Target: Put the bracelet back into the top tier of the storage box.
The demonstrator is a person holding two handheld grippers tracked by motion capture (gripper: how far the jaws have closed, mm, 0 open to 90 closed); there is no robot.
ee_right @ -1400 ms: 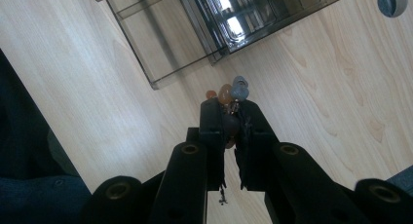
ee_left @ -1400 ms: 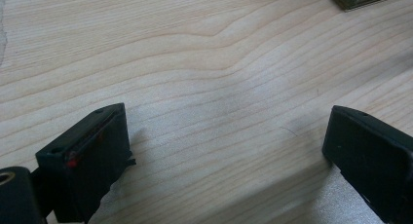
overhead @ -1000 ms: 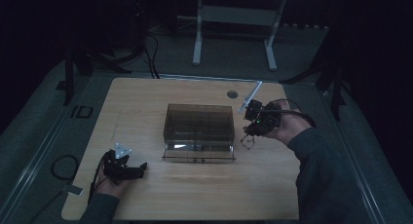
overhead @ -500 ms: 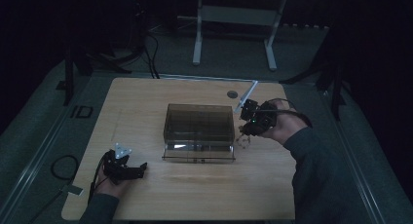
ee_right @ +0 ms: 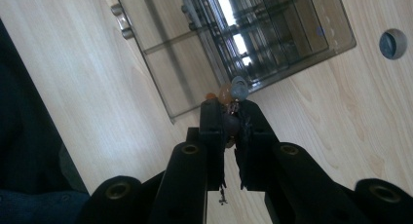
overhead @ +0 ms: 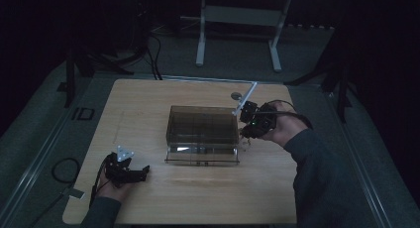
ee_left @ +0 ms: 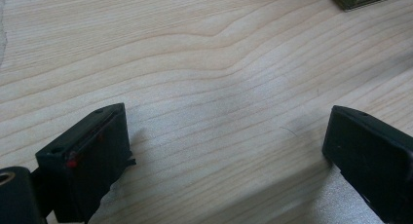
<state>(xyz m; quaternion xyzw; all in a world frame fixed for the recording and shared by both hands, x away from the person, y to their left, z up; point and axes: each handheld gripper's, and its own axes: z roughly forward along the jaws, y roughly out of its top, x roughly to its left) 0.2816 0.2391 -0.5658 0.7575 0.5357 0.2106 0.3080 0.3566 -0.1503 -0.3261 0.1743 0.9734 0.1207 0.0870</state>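
A smoky clear compartment box (overhead: 202,125) stands mid-table, its lid (overhead: 202,156) folded flat toward the person. My right gripper (overhead: 245,132) hovers at the box's right near corner, shut on a short string of beads (ee_right: 232,91). Orange and grey beads stick out past its fingertips (ee_right: 212,118), and a small charm dangles below. In the right gripper view the box (ee_right: 272,44) lies just beyond my right gripper (ee_right: 229,109). My left gripper (overhead: 142,172) rests at the table's front left, and the left gripper view has it (ee_left: 226,136) open over bare wood.
The wooden table (overhead: 148,104) has a round cable hole (overhead: 236,95) behind the right hand, which the right gripper view also catches (ee_right: 392,44). A white rod (overhead: 247,95) slants up from the right gripper. Dark floor and a desk frame lie beyond.
The right hand has edged slightly toward the box's corner with the beads still gripped. The left gripper has stayed put.
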